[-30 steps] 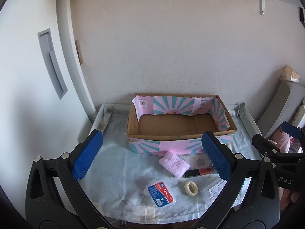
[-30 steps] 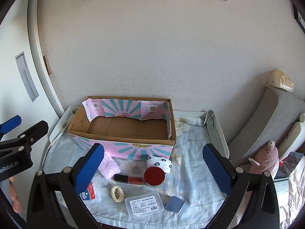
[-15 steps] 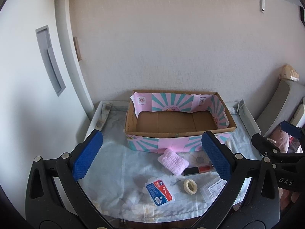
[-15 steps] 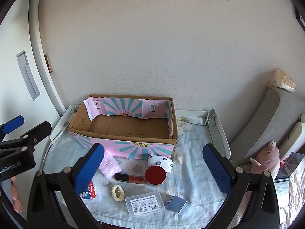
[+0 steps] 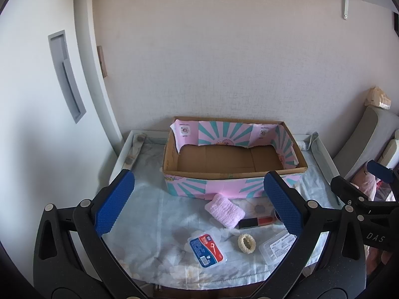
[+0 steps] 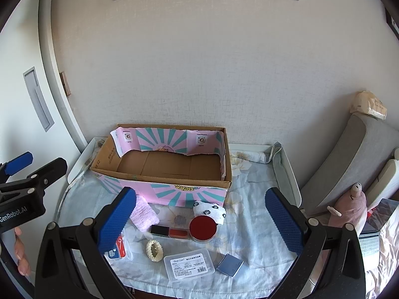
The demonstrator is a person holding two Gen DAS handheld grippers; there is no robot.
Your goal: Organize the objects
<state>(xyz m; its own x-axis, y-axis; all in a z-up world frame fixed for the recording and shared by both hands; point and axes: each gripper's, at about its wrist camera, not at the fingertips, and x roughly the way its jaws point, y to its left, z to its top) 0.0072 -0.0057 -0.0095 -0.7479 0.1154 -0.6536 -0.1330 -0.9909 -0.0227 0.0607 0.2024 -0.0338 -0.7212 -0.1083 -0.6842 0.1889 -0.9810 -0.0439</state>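
A cloth-covered table (image 6: 251, 234) with raised white side rails stands against the wall, and a cardboard box (image 6: 164, 159) lined and faced with pink-and-teal sunburst paper sits at its back edge, nearer the left rail; only its bare brown floor shows inside. The left gripper (image 5: 197, 204) hangs above the front left part of the table, its blue-padded fingers spread wide with nothing between them, and the right gripper (image 6: 199, 216) hangs above the front middle, equally wide and empty; a hand (image 6: 21, 254) shows at the left border of the right wrist view, beneath the left gripper's body. All the loose things lie on the cloth between the box and the front edge. A clear plastic case (image 6: 189, 264) with a printed label lies near the front edge, with a small grey-blue square box (image 6: 230, 265) just to its right. A pink knitted roll (image 5: 224, 210) lies just in front of the box's front wall, and a white sock with black spots (image 6: 209, 210) lies further right along that wall. A round red-lidded tin (image 6: 203, 228) touches the sock, and a black-and-red flat bar (image 6: 169, 231) lies just left of the tin. A blue-and-red packet (image 5: 207, 248) lies toward the front left, partly hidden by the right gripper's left finger in its own view, and a cream scrunchie (image 5: 246, 243) lies between the packet and the case.
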